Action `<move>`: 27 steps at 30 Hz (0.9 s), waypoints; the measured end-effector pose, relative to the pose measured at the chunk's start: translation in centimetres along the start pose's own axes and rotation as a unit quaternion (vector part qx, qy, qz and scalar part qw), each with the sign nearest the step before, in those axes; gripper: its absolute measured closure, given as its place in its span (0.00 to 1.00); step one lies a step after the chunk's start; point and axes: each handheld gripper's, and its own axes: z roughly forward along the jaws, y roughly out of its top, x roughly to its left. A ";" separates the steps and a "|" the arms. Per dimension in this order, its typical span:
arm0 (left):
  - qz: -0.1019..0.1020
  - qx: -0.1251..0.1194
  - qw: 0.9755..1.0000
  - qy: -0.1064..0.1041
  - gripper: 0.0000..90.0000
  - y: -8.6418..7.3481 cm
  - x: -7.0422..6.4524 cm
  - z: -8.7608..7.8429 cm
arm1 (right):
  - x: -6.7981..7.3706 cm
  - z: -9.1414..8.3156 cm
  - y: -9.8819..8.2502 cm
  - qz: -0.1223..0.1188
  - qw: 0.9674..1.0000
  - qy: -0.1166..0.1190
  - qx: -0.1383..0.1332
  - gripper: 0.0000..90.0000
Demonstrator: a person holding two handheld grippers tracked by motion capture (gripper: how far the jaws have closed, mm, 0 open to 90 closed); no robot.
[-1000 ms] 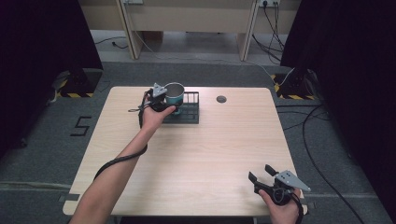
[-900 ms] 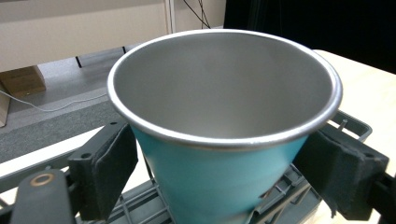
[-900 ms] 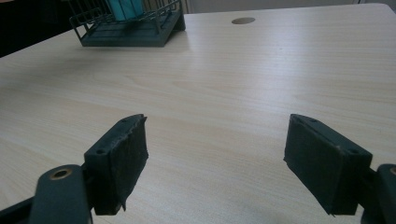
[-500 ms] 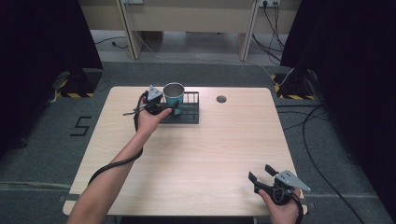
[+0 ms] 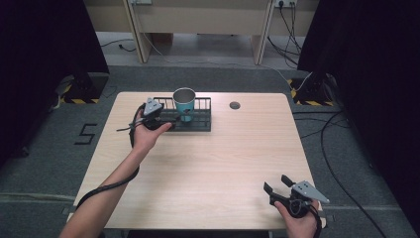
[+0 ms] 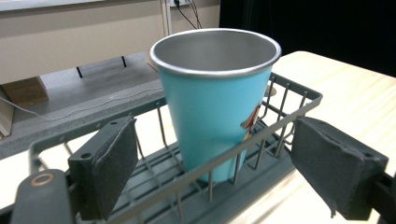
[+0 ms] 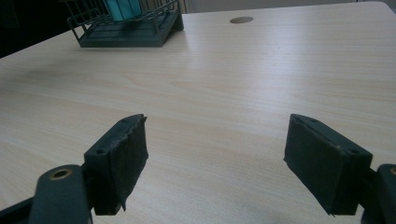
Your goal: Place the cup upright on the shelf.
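Stood upright in the dark wire rack [image 6: 289, 100] (blue cup [image 6: 217, 100]), just past the wide-open left gripper [image 6: 210, 172], far from the wide-open, empty right gripper [image 7: 224, 168].

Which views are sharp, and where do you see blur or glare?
High view: even light, dark curtains at both sides. Left gripper view: turquoise metal cup sharp, near jaws softer. Right gripper view: pale glare on the wooden table, dark wire rack slightly soft.
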 end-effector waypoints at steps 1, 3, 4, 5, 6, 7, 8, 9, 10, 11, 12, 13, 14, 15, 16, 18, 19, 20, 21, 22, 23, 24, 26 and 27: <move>0.000 0.000 1.000 0.001 0.16 -0.1 0.1 -0.2 | 0.0 0.0 0.0 0.000 1.000 0.000 0.000 0.24; -0.001 0.001 1.000 0.003 0.16 -0.4 0.3 -1.0 | 0.0 0.0 0.0 0.000 1.000 -0.001 0.000 0.24; -0.002 0.001 1.000 0.004 0.16 -0.5 0.3 -1.4 | 0.0 0.0 0.0 0.000 1.000 -0.001 0.000 0.24; -0.004 0.000 1.000 0.003 0.16 -0.6 0.4 -1.8 | 0.0 0.0 0.0 0.001 1.000 -0.001 0.001 0.24; -0.004 -0.001 1.000 0.001 0.16 -0.7 0.4 -2.1 | 0.0 0.0 0.0 0.000 1.000 -0.001 0.000 0.24; -0.003 -0.001 1.000 0.000 0.16 -0.9 0.4 -2.5 | 0.0 0.0 0.0 0.000 1.000 -0.001 0.000 0.24; -0.003 -0.002 1.000 -0.001 0.16 -1.0 0.4 -2.8 | 0.0 0.0 0.0 0.000 1.000 -0.001 0.000 0.24; -0.004 -0.002 1.000 -0.003 0.16 -1.1 0.3 -3.1 | 0.0 0.0 0.0 0.001 1.000 -0.001 0.001 0.24; -0.004 -0.002 1.000 -0.005 0.16 -1.3 0.3 -3.4 | 0.0 0.0 0.0 0.001 1.000 -0.001 0.000 0.24; -0.005 -0.002 1.000 -0.008 0.16 -1.4 0.2 -3.7 | 0.0 0.0 0.0 0.001 1.000 -0.001 0.001 0.24; -0.006 -0.002 1.000 -0.009 0.16 -1.5 0.2 -3.9 | 0.0 0.0 0.0 0.000 1.000 -0.002 0.001 0.24; -0.008 -0.002 1.000 -0.011 0.16 -1.6 0.2 -4.2 | 0.0 0.0 0.0 0.000 1.000 -0.002 0.001 0.24; -0.009 -0.001 1.000 -0.012 0.16 -1.7 0.1 -4.4 | 0.0 0.0 0.0 0.000 1.000 -0.002 0.001 0.24; -0.009 -0.002 1.000 -0.013 0.16 -1.8 0.1 -4.6 | 0.0 0.0 0.0 0.001 1.000 -0.002 0.001 0.24; -0.009 -0.002 1.000 -0.014 0.16 -1.8 0.1 -4.8 | 0.0 0.0 0.0 0.001 1.000 -0.002 0.001 0.24; -0.009 -0.004 1.000 -0.014 0.16 -1.9 0.1 -5.3 | 0.0 0.0 0.0 0.001 1.000 -0.002 0.000 0.24; -0.008 -0.004 1.000 -0.014 0.16 -1.9 0.0 -5.5 | 0.0 0.0 0.0 0.002 1.000 -0.002 0.000 0.24; -0.007 -0.005 1.000 -0.015 0.16 -2.0 0.0 -5.8 | 0.0 0.0 0.0 0.002 1.000 -0.002 0.000 0.24; -0.007 -0.005 1.000 -0.015 0.16 -2.1 0.0 -6.0 | 0.0 0.0 0.0 0.002 1.000 -0.002 0.000 0.24; -0.005 -0.006 1.000 -0.014 0.16 -2.2 0.0 -6.3 | 0.0 0.0 0.0 0.002 1.000 -0.002 0.000 0.24; -0.002 -0.005 1.000 -0.014 0.16 -2.4 0.0 -6.6 | 0.0 0.0 0.0 0.002 1.000 -0.002 0.000 0.24; -0.002 -0.006 1.000 -0.014 0.16 -2.6 -0.1 -6.9 | 0.0 0.0 0.0 0.002 1.000 -0.002 0.001 0.24; -0.002 -0.006 1.000 -0.013 0.16 -3.1 -0.1 -7.5 | 0.0 0.0 0.0 0.002 1.000 -0.002 0.001 0.24; -0.001 -0.007 1.000 -0.011 0.16 -3.3 -0.1 -7.8 | 0.0 0.0 0.0 0.002 1.000 -0.002 0.001 0.24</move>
